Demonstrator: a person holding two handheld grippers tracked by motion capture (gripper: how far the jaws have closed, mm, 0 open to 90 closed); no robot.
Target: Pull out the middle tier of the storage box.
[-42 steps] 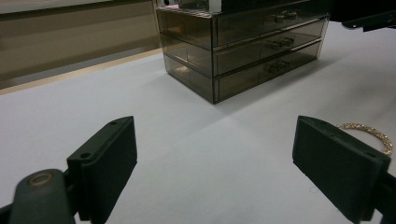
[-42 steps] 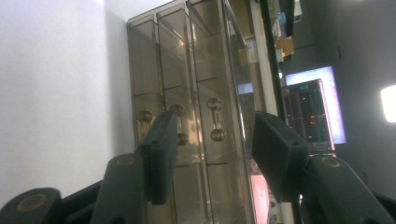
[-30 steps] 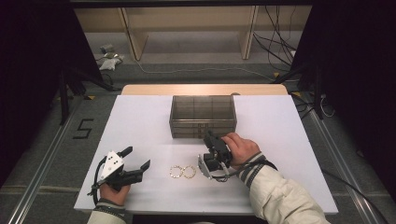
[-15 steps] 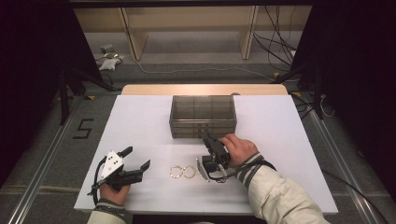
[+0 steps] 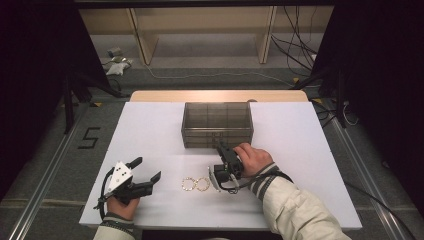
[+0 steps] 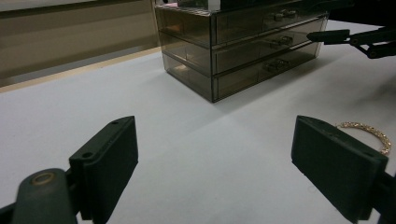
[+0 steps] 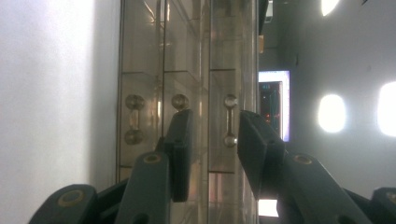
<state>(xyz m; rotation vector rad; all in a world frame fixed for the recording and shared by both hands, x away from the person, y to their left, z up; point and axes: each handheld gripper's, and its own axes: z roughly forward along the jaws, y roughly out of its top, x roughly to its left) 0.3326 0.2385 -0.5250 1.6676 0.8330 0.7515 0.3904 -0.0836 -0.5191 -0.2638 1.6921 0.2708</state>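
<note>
On the white table, largest thing first:

Table (image 5: 310,150): white top, wide and mostly bare, with the drawer box standing at its far middle.

Drawer box (image 5: 217,124): smoky clear plastic, three drawers stacked, all fronts flush and closed. From the left gripper view it sits well ahead, handles (image 6: 280,40) facing the person's side.

Right hand (image 5: 252,159): sleeve in from the bottom, hand just in front of the box, gripper rolled onto its side.

Right gripper (image 5: 221,147): up at the drawer front, and the jaws have just been closing in! In the right gripper view the gripper (image 7: 210,133) straddles the top drawer's handle (image 7: 229,127); the handle bar stands between the two black pads, but the pads stand apart and are not pressing on it. No grip yet.

Left hand (image 5: 121,204): low at the near left edge of the table.

Left gripper (image 5: 145,170): well apart from the box, jaws spread wide with only bare table between them.

Bracelets (image 5: 195,184): two small gold rings of chain, side by side and touching, flat on the table between the two grippers; one (image 6: 366,131) peeks past the left gripper's far jaw.
</note>
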